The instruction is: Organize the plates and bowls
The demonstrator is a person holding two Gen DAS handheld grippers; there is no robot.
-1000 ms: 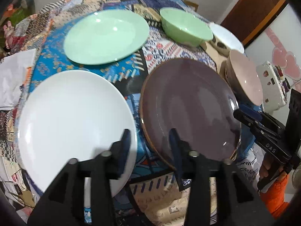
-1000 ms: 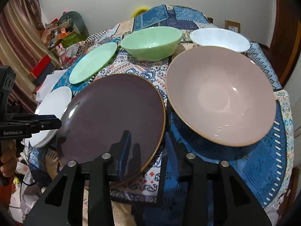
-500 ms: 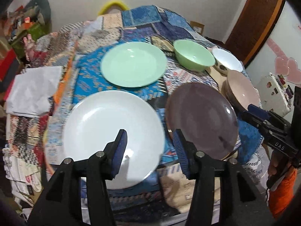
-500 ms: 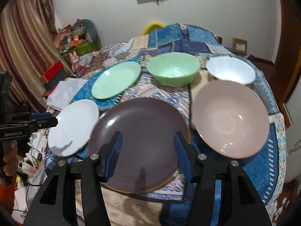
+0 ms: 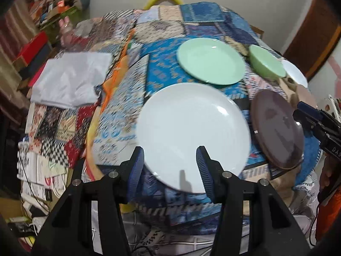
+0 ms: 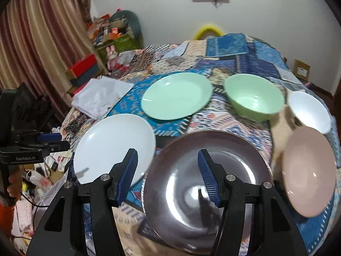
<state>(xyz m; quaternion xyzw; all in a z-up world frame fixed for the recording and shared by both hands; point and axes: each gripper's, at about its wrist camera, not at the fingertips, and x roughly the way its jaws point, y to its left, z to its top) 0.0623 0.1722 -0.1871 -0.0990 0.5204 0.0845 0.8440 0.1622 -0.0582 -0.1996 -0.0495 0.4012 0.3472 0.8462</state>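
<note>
Green bowl (image 6: 254,104), white bowl (image 6: 309,112), pink bowl (image 6: 310,177): nothing inside.

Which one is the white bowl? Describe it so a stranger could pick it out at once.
Start at the table with the patchwork cloth and go to its right side, where the bowls stand. The white bowl sits just right of the green bowl and just behind the pink bowl. It is the smallest of the three bowls and the only white dish with deep sides; the white plate is flat and sits far left.
</note>
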